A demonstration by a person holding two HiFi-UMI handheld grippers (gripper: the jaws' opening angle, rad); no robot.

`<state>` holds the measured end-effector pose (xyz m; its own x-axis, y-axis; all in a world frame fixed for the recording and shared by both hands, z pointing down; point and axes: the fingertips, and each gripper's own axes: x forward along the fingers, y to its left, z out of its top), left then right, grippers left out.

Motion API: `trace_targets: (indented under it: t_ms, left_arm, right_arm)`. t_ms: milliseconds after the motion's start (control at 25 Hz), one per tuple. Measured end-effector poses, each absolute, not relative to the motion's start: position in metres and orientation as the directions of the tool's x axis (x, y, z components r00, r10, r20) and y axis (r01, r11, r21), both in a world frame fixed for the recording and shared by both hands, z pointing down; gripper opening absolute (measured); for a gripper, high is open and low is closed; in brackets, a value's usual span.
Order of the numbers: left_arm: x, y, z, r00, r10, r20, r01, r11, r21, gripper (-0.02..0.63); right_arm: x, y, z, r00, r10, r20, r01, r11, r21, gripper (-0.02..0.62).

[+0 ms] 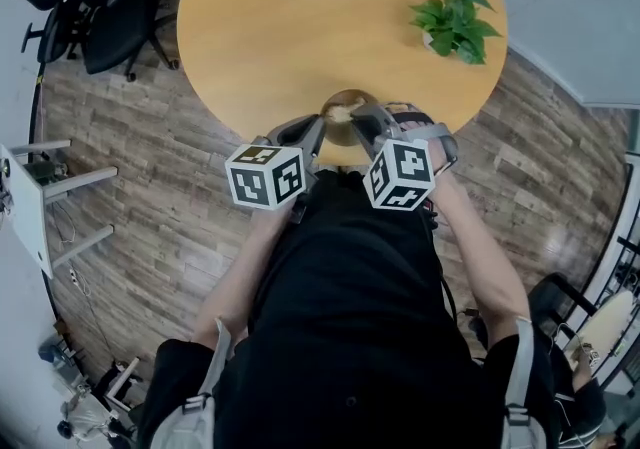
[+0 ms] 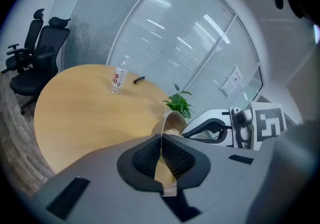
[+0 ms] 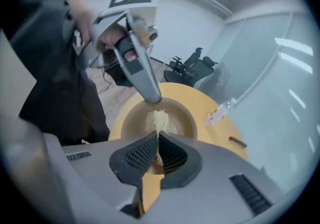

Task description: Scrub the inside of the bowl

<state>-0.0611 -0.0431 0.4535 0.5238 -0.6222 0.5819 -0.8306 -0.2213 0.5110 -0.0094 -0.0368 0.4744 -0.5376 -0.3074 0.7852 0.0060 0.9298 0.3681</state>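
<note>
Nearest the head camera, the person's black shirt (image 1: 340, 317) is filling the lower frame. Beyond it, the left gripper (image 1: 316, 127) and right gripper (image 1: 370, 123) are meeting over a brown bowl (image 1: 352, 99) at the near edge of the round table (image 1: 270, 47).

Looking along the left gripper view, the jaws are pinching the bowl's thin wall, steadying it.

Looking along the right gripper view, the jaws are clamping a pale fibrous scrubber (image 3: 157, 117). Its tuft is pointing straight ahead into the bowl's hollow, so the scrubbing likely falls to the right hand.
</note>
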Motion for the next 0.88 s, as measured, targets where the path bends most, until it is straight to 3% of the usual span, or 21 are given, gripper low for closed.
trace_targets:
  t_ms: [200, 400, 520, 640, 880]
  left_arm:
    - [-0.057, -0.047, 0.455, 0.488, -0.655, 0.576, -0.843, -0.183, 0.506, 0.017]
    - [-0.048, -0.044, 0.458, 0.478, -0.657, 0.583, -0.847, -0.171, 0.503, 0.018]
    - [-0.048, -0.041, 0.46, 0.465, -0.665, 0.584, -0.851, -0.155, 0.502, 0.018]
    - [-0.05, -0.04, 0.46, 0.447, -0.68, 0.581, -0.857, -0.14, 0.495, 0.018]
    - [-0.059, -0.036, 0.455, 0.398, -0.721, 0.567, -0.872, -0.104, 0.479, 0.017]
  right_arm:
    - [-0.005, -0.034, 0.478, -0.659, -0.132, 0.741, -0.338, 0.931, -0.134, 0.025]
    - [0.0, -0.037, 0.48, -0.79, -0.094, 0.607, -0.525, 0.616, -0.588, 0.025]
    - [-0.002, -0.041, 0.473, -0.858, -0.132, 0.496, -0.508, 0.367, -0.779, 0.025]
    - [-0.001, -0.051, 0.461, -0.907, -0.206, 0.368, -0.398, 0.132, -0.908, 0.025]
    - [0.017, -0.064, 0.464, -0.901, -0.317, 0.295, -0.291, -0.062, -0.955, 0.025]
